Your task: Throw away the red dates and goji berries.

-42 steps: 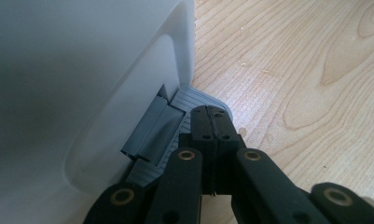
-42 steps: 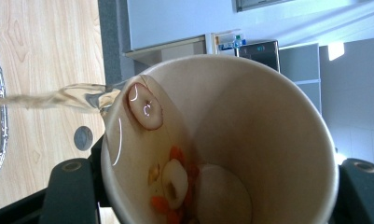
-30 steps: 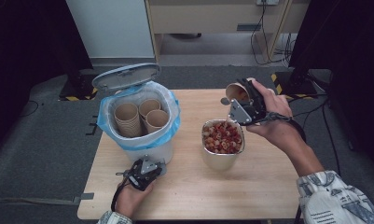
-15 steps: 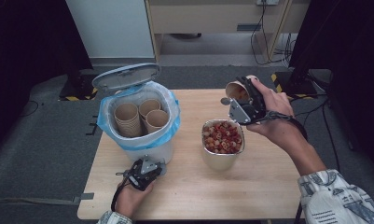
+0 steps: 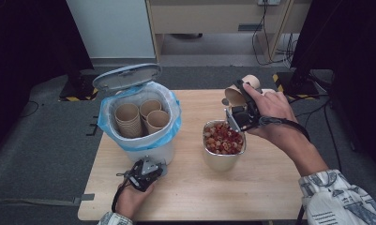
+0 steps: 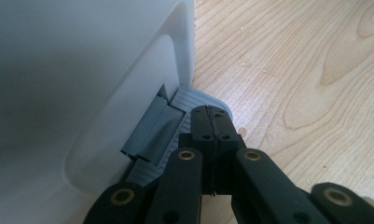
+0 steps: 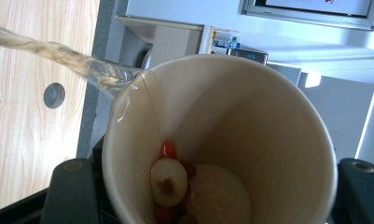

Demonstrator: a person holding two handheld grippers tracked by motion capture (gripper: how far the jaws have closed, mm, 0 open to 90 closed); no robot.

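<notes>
Right gripper is clamping a brown paper cup, tipped on its side above the far right part of the wooden table, just behind a metal container heaped with red and pale pieces. Seen from the right gripper view, the paper cup's pale inside is facing the camera, a thin stream of clear liquid is running off its rim toward the upper left, and a few red and pale bits are sitting near its bottom. Left gripper is lying low at the table's near edge, its jaws pressed tightly together with nothing between them, tips resting on the grey pedal at the foot of a white bin. That bin's grey lid is standing open, and stacked paper cups are sitting inside its blue liner.
</notes>
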